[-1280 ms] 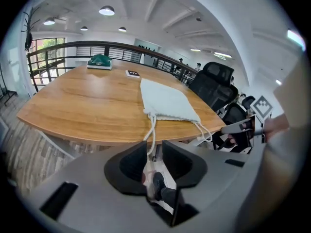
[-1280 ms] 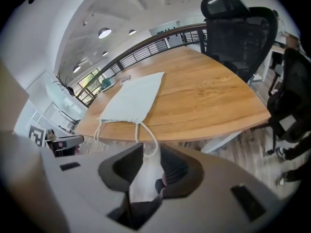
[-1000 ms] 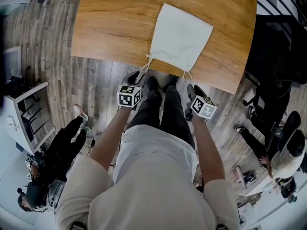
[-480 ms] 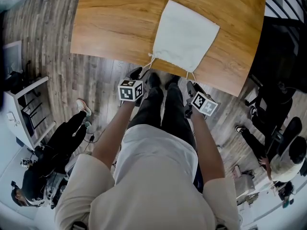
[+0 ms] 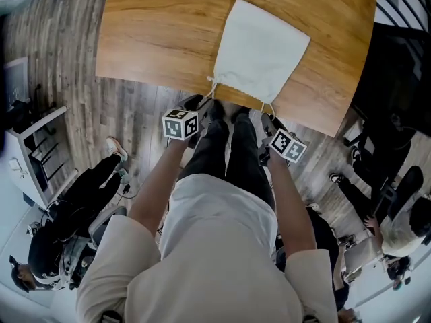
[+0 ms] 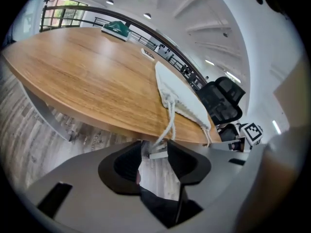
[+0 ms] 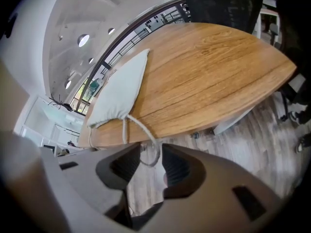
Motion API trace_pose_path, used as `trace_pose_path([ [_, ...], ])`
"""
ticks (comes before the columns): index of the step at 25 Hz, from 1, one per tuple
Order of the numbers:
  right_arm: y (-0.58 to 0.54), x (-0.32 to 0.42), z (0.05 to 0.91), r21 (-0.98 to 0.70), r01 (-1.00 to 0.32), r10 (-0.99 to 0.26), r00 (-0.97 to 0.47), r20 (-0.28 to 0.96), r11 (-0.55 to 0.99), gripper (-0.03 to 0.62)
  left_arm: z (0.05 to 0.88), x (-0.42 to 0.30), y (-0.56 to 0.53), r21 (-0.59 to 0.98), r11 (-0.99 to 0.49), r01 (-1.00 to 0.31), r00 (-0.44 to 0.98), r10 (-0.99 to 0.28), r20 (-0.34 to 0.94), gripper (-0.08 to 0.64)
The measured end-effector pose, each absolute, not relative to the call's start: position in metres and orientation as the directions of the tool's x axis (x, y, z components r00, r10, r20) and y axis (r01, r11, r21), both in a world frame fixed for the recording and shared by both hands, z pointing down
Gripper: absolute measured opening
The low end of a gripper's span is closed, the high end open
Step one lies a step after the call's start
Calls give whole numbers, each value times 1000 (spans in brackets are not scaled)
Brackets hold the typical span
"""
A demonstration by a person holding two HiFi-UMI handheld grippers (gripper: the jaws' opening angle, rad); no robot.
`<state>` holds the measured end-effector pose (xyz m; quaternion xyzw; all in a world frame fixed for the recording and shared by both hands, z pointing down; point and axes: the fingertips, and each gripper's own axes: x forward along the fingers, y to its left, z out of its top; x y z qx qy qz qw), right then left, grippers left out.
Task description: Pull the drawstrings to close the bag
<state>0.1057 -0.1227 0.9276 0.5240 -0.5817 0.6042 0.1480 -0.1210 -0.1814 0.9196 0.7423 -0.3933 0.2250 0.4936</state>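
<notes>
A white cloth bag [image 5: 260, 46] lies flat on the wooden table [image 5: 155, 39], mouth toward the near edge. Its two drawstrings hang over that edge. My left gripper [image 5: 199, 105] sits just below the left drawstring [image 5: 211, 88]. In the left gripper view that cord [image 6: 169, 119] drops between the jaws of the gripper [image 6: 154, 147], which have just been opening; its tagged end hangs free, unpressed. My right gripper [image 5: 270, 121] is under the right drawstring [image 5: 266, 106]. In the right gripper view the cord's loop [image 7: 142, 126] dangles in the gap of the open gripper [image 7: 151, 155], not squeezed.
The person's legs stand between the two grippers below the table edge. A black office chair [image 6: 224, 99] is at the table's right side. A seated person [image 5: 81, 204] and a white shelf [image 5: 34, 150] are on the left. A small green object [image 6: 116, 29] rests at the table's far end.
Both grippers have edged toward the table's near edge and rolled a little. The bag has not shifted on the table.
</notes>
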Motion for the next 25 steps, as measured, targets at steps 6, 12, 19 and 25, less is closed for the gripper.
trace_pose_path([
  [6, -122, 105, 927, -565, -780, -438, -424, 793, -268, 117, 919, -110, -178, 645, -207, -736, 671, -345, 656, 75],
  [12, -128, 100, 919, -532, -818, -439, -405, 802, -218, 3, 915, -111, -180, 598, -261, -758, 652, -335, 680, 0],
  [19, -128, 99, 902, -510, -836, -446, -385, 808, -202, 2, 895, -116, -183, 561, -296, -773, 634, -361, 684, -3],
  [25, -133, 107, 882, -459, -876, -474, -345, 810, -147, 2, 870, -117, -195, 497, -355, -792, 609, -391, 690, -2],
])
